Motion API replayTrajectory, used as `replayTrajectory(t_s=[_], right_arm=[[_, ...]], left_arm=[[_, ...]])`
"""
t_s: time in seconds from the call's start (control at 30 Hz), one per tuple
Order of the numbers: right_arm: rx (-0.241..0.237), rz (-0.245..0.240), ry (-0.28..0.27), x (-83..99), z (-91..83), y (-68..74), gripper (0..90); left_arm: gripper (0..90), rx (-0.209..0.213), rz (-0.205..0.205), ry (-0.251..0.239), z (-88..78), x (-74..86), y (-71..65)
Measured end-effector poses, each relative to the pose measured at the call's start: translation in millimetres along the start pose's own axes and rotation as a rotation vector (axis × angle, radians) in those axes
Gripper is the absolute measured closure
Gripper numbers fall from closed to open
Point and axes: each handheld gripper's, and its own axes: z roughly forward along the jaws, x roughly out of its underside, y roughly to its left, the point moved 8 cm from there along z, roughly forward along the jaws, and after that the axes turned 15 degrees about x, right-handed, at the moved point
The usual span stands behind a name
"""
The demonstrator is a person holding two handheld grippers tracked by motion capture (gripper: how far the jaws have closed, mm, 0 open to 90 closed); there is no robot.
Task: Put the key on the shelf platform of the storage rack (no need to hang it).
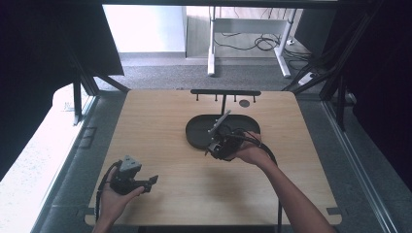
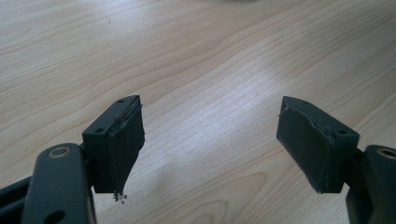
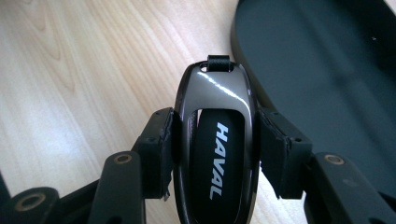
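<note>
The wooden tabletop [image 1: 170, 145] spans the middle of the high view, with grey carpet around it. Toward twelve o'clock from its centre lies a dark oval tray [image 1: 199, 133], and behind that, near the far edge, stands a black rack [image 1: 225, 92] with a horizontal bar and small pegs on a thin post. Just beside the bar at about three o'clock sits a small dark round mark [image 1: 244, 103].

The right gripper [image 1: 221, 145] sits at the tray's six o'clock rim, held in the person's right hand [image 1: 250, 153]. In the right gripper view its jaws are closed against both sides of a glossy dark key fob [image 3: 217, 140] lettered HAVAL, with a short black strap loop at its far tip. The fob hangs over bare wood, and the tray's curved wall [image 3: 243, 60] lies just beside it toward two o'clock.

The left gripper [image 1: 153, 180] rests in the person's left hand [image 1: 116, 196] near the tabletop's seven o'clock corner, well apart from the tray. In the left gripper view its two black padded jaws stand spread wide, with nothing but wood grain between them [image 2: 210, 144].
</note>
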Motion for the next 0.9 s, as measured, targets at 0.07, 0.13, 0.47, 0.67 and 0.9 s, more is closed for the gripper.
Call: replayTrajectory(t_s=[0.07, 0.13, 0.47, 0.67, 0.9], right_arm=[[0.005, 0.016, -0.004, -1.4, 0.9, -4.8, 49.9], [0.007, 0.022, -0.008, -1.9, 2.5, -9.2, 49.9], [0.024, 0.040, 0.000, -6.1, 13.9, -27.2, 49.9], [0.032, 0.038, -0.002, -12.2, 25.1, -34.5, 49.9], [0.036, 0.052, 0.008, -15.1, 42.2, -41.2, 49.9]], left_arm=[[23.4, 0.000, 0.001, 0.001, -0.1, 0.1, 0.3], [23.4, 0.000, -0.001, -0.001, -0.3, 0.0, 0.3], [23.4, 0.000, -0.004, 0.001, -0.7, 0.6, 1.4], [23.5, 0.005, -0.002, 0.006, 0.9, 1.2, 1.2], [23.5, 0.009, -0.009, 0.005, 0.1, 1.7, 2.8]])
